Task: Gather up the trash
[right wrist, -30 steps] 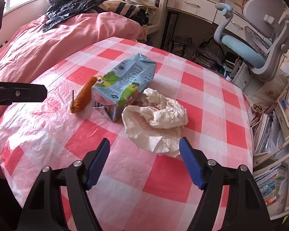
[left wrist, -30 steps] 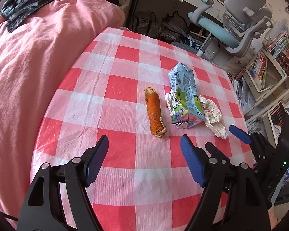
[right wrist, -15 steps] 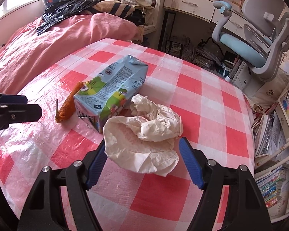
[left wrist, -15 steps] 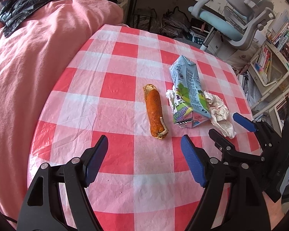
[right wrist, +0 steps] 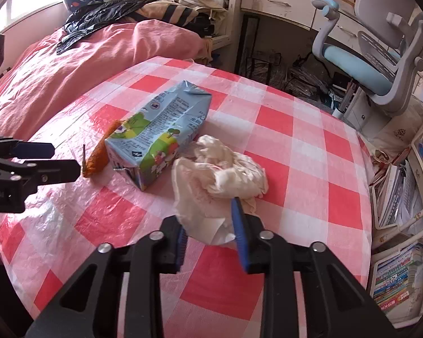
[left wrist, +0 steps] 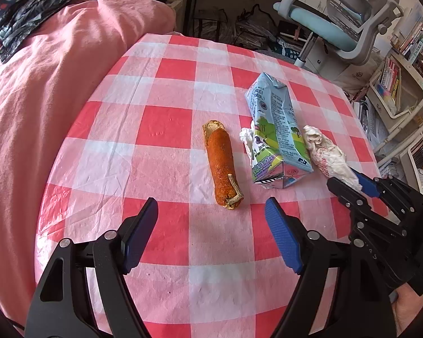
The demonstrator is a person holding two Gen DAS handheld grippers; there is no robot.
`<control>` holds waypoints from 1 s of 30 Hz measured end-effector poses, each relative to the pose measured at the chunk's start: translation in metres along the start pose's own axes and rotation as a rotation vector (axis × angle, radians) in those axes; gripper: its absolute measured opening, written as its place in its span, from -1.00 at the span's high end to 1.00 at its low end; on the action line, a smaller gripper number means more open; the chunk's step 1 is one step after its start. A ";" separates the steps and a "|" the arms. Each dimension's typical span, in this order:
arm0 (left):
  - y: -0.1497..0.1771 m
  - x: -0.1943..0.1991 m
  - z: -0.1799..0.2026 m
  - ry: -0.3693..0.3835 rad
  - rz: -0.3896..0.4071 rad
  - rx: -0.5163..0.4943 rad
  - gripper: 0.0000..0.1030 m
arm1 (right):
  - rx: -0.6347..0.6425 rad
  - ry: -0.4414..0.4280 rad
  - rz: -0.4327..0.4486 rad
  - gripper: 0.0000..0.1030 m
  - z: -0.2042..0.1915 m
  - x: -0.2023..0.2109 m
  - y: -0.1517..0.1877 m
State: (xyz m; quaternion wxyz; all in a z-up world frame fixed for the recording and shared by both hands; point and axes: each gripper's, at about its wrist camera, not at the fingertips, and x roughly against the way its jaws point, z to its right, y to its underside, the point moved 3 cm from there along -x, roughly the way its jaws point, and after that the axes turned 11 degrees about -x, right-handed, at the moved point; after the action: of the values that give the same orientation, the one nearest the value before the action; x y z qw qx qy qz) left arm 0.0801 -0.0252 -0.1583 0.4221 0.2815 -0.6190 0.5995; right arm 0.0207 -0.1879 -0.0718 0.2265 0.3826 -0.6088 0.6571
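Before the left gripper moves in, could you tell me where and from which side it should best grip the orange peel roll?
Grip the orange peel roll across its narrow middle, coming from above with the open left gripper. It lies flat, pointing away, apart from the milk carton, so both long sides are free.

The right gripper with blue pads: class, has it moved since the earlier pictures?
Yes. The right gripper has advanced toward the blue milk carton and closed on the crumpled white paper napkin.

Left hand-held gripper (left wrist: pixel 211 232): black plastic frame, 2 ribbed blue pads, silver screw heads along each finger. Right hand-held gripper (right wrist: pixel 208 236) matches it, black with blue pads, and a patch of bare skin (left wrist: pixel 406 307) shows behind it.
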 end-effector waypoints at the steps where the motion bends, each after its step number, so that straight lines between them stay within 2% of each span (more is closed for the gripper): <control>1: 0.000 0.000 0.000 -0.004 0.000 0.000 -0.45 | 0.007 -0.007 0.002 0.60 -0.002 0.003 0.000; 6: 0.000 -0.004 -0.004 -0.019 -0.007 0.008 -0.45 | 0.043 -0.080 -0.014 0.63 -0.013 0.021 0.003; 11: -0.001 -0.010 -0.005 -0.020 -0.017 0.014 -0.45 | 0.096 -0.212 -0.115 0.61 -0.030 0.030 0.019; 13: -0.001 -0.011 -0.004 -0.017 -0.018 0.009 -0.45 | 0.089 -0.270 -0.102 0.40 -0.035 0.036 0.019; 14: -0.001 -0.011 -0.003 -0.020 -0.017 0.005 -0.45 | 0.081 -0.279 -0.084 0.07 -0.035 0.039 0.017; 15: -0.001 -0.012 -0.003 -0.022 -0.018 0.004 -0.45 | 0.074 -0.286 -0.063 -0.18 -0.035 0.042 0.014; 18: -0.001 -0.014 -0.004 -0.028 -0.022 0.007 -0.45 | 0.060 -0.277 -0.026 -0.27 -0.031 0.046 0.009; 24: -0.003 -0.021 -0.005 -0.034 -0.027 0.014 -0.45 | 0.047 -0.228 -0.079 -0.30 -0.022 0.022 0.012; 28: -0.004 -0.022 -0.004 -0.031 -0.024 0.004 -0.45 | -0.039 -0.240 -0.123 -0.30 -0.015 0.000 0.012; 30: -0.005 -0.022 -0.003 -0.029 -0.018 -0.005 -0.33 | -0.063 -0.249 -0.134 -0.29 -0.015 -0.005 0.012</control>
State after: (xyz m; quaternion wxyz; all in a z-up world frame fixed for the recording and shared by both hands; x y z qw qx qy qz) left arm 0.0952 -0.0258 -0.1748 0.4193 0.2945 -0.6240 0.5900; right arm 0.0108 -0.1745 -0.0825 0.2046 0.4938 -0.6255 0.5684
